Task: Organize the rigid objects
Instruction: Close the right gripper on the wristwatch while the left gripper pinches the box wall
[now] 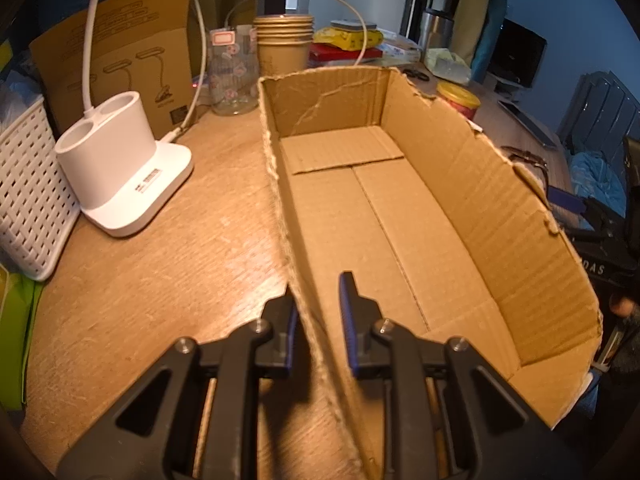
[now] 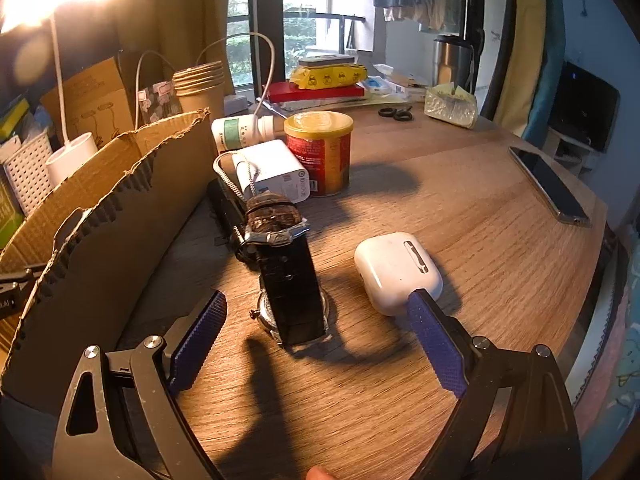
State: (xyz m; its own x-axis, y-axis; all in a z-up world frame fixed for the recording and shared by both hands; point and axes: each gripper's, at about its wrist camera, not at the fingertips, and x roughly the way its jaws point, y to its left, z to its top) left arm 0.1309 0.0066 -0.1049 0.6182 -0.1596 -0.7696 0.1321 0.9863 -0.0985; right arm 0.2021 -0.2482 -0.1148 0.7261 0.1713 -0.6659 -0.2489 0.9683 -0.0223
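From the left wrist view, the left gripper (image 1: pixel 318 316) is clamped on the near side wall of the empty cardboard box (image 1: pixel 400 208), one jaw outside, one inside. That wall is ragged and soft, so a hard tug could bend or tear it, or drag the box across the counter (image 1: pixel 160 280). The white lamp base (image 1: pixel 120 168) and the white basket (image 1: pixel 28 192) stand close on the outer side, with paper cups (image 1: pixel 284 44) and a glass jar (image 1: pixel 234 80) behind.

From the right wrist view, the right gripper (image 2: pixel 316 332) hangs wide open over a wristwatch (image 2: pixel 288 280), holding nothing. The watch's strap loops upward, so I'd guess it could roll or slip when pinched. An earbud case (image 2: pixel 396 270) lies just beside the right jaw and might get nudged. A white charger (image 2: pixel 276 176), a red tin (image 2: pixel 320 152) and a pill bottle (image 2: pixel 240 132) wait behind; a phone (image 2: pixel 548 188) sits near the edge.
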